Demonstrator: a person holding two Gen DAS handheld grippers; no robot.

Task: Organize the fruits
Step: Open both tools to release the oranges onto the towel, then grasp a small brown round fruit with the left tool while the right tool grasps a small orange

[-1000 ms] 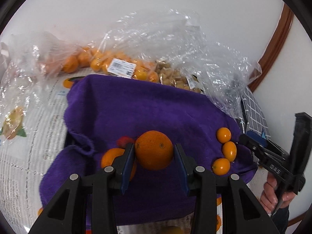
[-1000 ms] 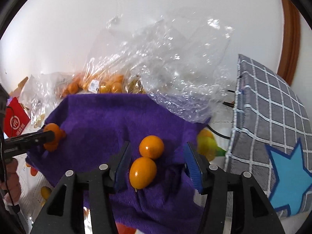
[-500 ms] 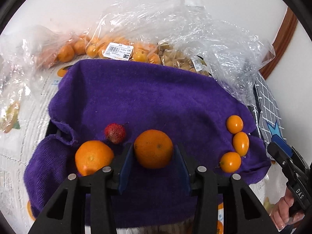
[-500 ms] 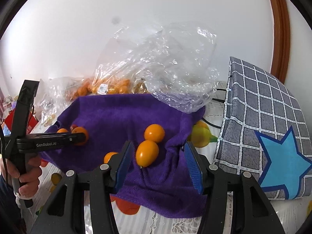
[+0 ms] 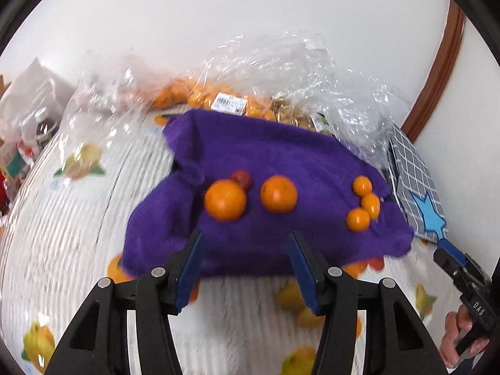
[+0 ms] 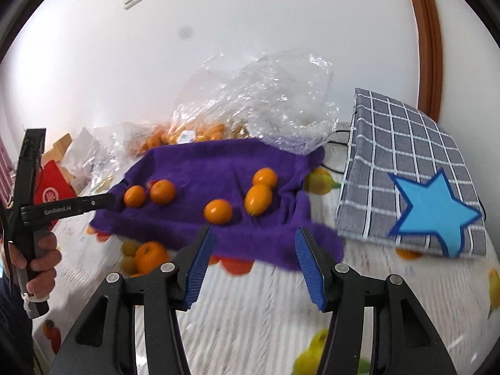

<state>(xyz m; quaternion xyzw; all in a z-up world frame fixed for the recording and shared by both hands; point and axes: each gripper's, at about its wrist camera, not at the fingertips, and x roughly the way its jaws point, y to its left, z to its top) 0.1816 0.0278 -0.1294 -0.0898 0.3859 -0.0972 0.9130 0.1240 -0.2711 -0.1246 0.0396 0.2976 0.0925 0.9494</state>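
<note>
A purple towel (image 5: 265, 153) lies on the table. On it sit two oranges (image 5: 225, 200) (image 5: 279, 193), a small red fruit (image 5: 241, 178) and three kumquats (image 5: 362, 185) (image 5: 371, 205) (image 5: 357, 219). My left gripper (image 5: 245, 237) hangs over the towel's near edge, short of the oranges; its jaws are opening with nothing between them. My right gripper (image 6: 253, 234) stands open and empty near the towel's (image 6: 218, 162) front edge, short of the kumquats (image 6: 258, 199). In the right wrist view, the left gripper (image 6: 109, 200) reaches in beside the oranges (image 6: 162, 191).
Crumpled clear plastic bags (image 5: 281, 72) with more oranges lie behind the towel against the wall. A grey checked cloth with a blue star (image 6: 406, 172) sits to the right. A fruit-print tablecloth (image 5: 78, 218) covers the table. A red packet (image 6: 51, 187) lies far left.
The left gripper let go of the orange, which now rests on the towel, and drew back. The right gripper also drew back from the kumquats, its jaws unchanged.
</note>
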